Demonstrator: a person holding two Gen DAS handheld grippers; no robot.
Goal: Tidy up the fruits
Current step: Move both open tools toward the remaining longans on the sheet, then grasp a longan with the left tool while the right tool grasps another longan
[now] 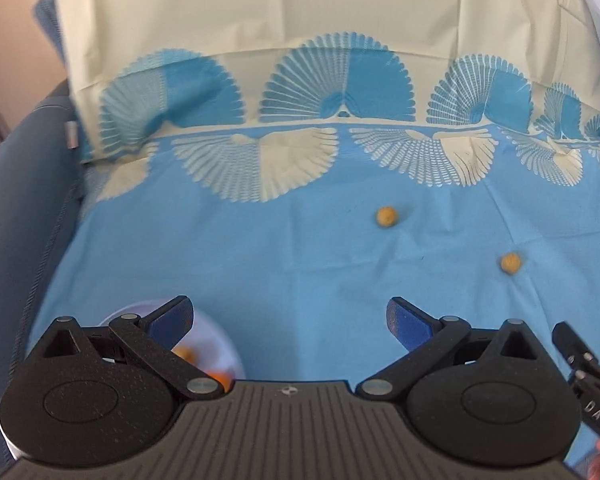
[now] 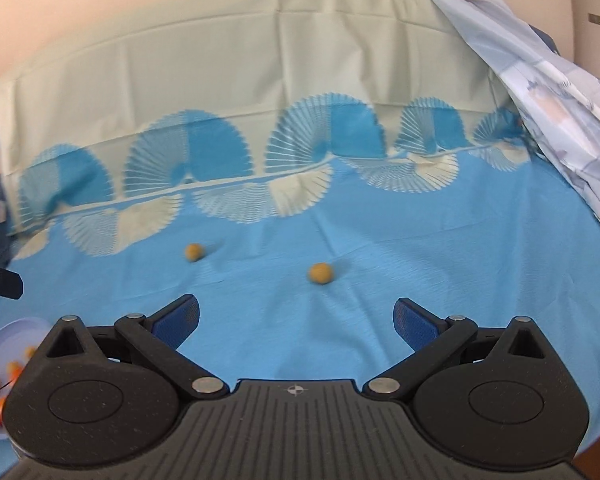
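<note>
Yellow-brown fruits, two point(image 2: 321, 273) point(image 2: 193, 251), lay apart on the blue sheet point(image 2: 440, 260); one bowl point(image 2: 4, 330) held several; left claw point(image 1: 290, 322) and right claw point(image 2: 296, 320) gaped wide, empty.

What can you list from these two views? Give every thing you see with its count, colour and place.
small round fruits: two, yellow-brown, loose on the cloth ahead of both tools, apart from each other
bowl: one, pale lilac, at the near left, holding orange and red fruit, number unclear
cloth: one, blue with cream fan pattern, covering the surface
patterned sheet: one, pale blue, draped at the far right
left tool: one, black with blue pads, open, beside the bowl
right tool: one, black with blue pads, open, empty
</note>
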